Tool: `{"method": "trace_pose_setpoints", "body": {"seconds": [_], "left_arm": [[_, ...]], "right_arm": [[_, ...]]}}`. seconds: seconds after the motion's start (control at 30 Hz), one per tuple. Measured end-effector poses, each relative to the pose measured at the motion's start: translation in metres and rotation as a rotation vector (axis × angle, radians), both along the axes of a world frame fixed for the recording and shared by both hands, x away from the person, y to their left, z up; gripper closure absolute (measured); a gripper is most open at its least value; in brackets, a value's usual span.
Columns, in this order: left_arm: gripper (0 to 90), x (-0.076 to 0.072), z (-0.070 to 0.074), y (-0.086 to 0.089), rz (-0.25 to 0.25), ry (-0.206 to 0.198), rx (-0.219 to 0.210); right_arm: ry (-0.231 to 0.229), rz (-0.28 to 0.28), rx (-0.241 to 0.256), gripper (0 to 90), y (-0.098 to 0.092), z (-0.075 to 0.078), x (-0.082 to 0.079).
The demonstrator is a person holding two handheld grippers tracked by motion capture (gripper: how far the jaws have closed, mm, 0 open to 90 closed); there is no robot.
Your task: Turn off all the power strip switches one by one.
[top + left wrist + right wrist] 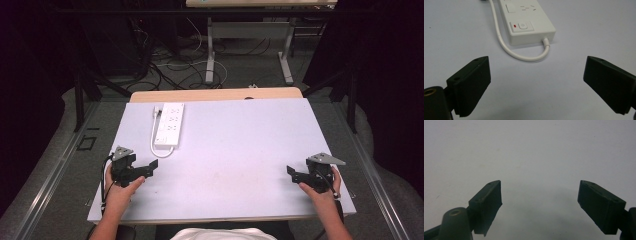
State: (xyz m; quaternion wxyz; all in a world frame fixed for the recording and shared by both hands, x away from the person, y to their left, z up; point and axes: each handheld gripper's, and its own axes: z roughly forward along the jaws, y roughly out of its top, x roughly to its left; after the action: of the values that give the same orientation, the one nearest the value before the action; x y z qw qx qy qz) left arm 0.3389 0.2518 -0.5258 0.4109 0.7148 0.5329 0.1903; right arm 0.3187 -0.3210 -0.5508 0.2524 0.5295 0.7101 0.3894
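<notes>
A white power strip [169,124] lies flat at the back left of the white table [240,155]. Its white cable [156,142] loops from the near end and runs back along its left side to a plug at the far end. In the left gripper view the power strip [526,20] shows a switch button with a small red light, and the cable [524,55] curls toward me. My left gripper [152,166] stands open just in front of the strip, apart from it; in its own view the left gripper [536,85] holds nothing. My right gripper [291,172] is open over bare table at the right, and the right gripper [539,205] is empty.
The table's front edge [220,219] is near both hands. Behind the white top a wooden table edge [215,94] shows. Beyond it, the floor carries tangled cables [170,67] and the legs of another desk [210,55]. Dark curtains flank both sides.
</notes>
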Motion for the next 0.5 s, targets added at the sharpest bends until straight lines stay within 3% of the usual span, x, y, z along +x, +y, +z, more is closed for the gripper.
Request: {"method": "trace_pose_setpoints", "body": {"seconds": [0.1,0.3,0.5], "left_arm": [[10.6,0.001,0.002,0.0,0.007,-0.007,0.002],[20.7,0.009,0.016,-0.002,0.015,-0.008,0.013],[27.2,0.026,0.032,-0.005,-0.013,0.008,0.011]], "right_arm": [[0.013,0.0,0.012,18.5,0.001,0.0,-0.002],[0.005,0.013,-0.022,18.4,0.0,0.0,-0.005],[0.016,0.007,-0.015,18.4,0.001,-0.001,-0.005]]}}
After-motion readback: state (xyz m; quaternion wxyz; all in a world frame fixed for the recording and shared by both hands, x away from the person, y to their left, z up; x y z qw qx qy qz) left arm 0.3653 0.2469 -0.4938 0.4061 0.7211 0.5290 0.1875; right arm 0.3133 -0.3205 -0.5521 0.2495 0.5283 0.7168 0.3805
